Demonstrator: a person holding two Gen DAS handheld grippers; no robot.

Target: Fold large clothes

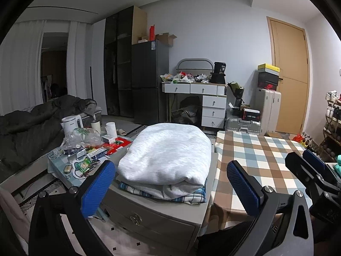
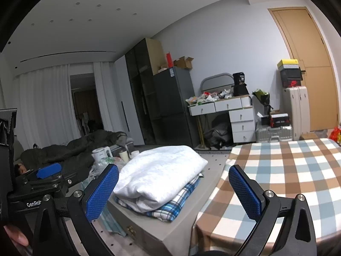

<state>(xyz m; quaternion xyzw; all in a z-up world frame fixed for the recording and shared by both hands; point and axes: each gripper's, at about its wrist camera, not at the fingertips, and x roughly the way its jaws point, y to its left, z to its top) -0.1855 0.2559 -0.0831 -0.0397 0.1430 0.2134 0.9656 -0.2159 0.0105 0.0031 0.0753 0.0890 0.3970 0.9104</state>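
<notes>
Blue-padded left tool (image 1: 170, 185) and right tool (image 2: 173, 188) — both spread — hover level before the folded clothes (image 1: 168, 153).

The plaid shirt (image 1: 191, 195) is mostly covered by the white folded garment (image 1: 166, 157) lying on it; only its edges are seen. The checked tabletop (image 2: 287, 170), right of the garment, is cut off by the picture's edge. Items behind the garment are too small to identify.

Your white folded cloth (image 1: 164, 151) looks soft and matt, lying on checked cotton (image 2: 181, 200). The tablecloth (image 1: 255, 155) is smooth cloth. Your gripper pads (image 2: 102, 192) are bumpy blue rubber.
</notes>
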